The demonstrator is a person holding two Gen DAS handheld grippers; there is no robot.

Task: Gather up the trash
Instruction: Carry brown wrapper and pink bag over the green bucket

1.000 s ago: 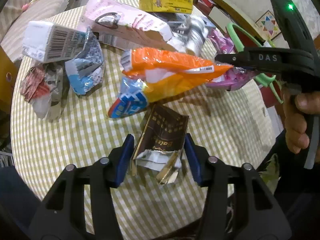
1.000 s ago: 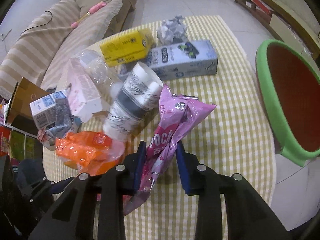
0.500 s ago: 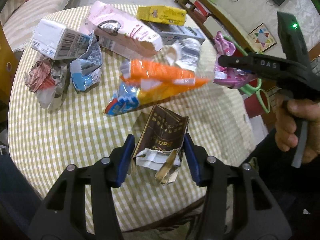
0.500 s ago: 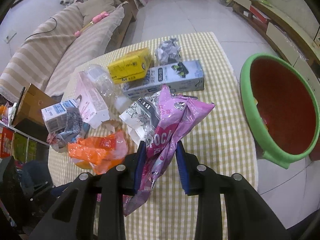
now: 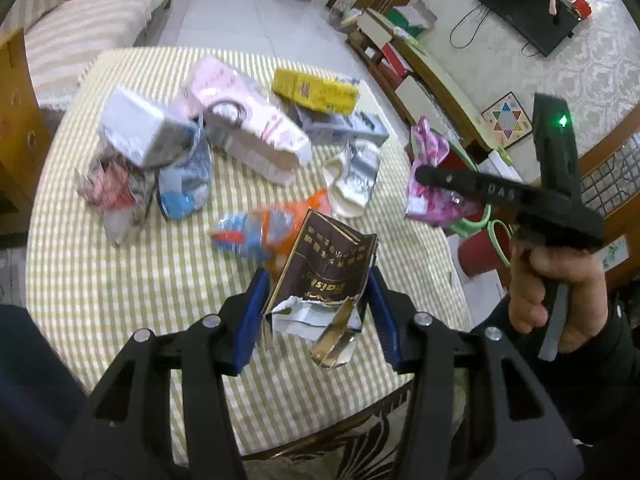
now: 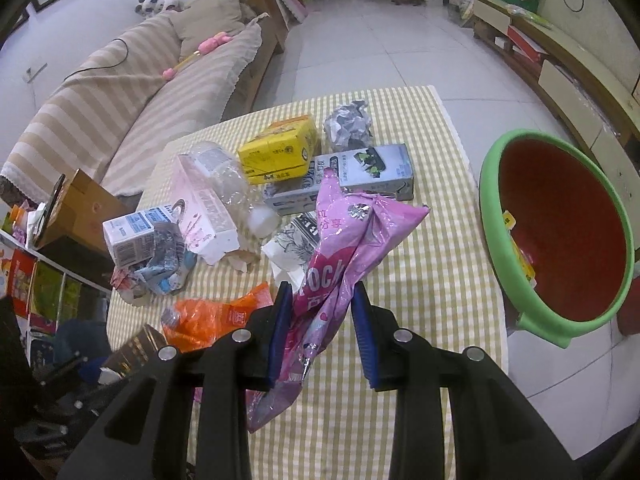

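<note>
Nearest the left wrist camera, the left gripper (image 5: 316,304) is clamped on a torn brown carton (image 5: 324,272), held above the checkered table (image 5: 120,280). Off to the right, the right gripper (image 6: 320,320) pinches a pink snack bag (image 6: 344,256). Farther back sit an orange wrapper (image 6: 212,316), a yellow box (image 6: 280,152), and at far right a green-rimmed basin (image 6: 560,240).

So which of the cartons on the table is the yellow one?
The yellow carton at the far side, lying beside the clear bottle and partly on the grey carton; the rest are pink, white or grey.

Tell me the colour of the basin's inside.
Red inside the basin, with a green rim; right wrist view shows it best.
</note>
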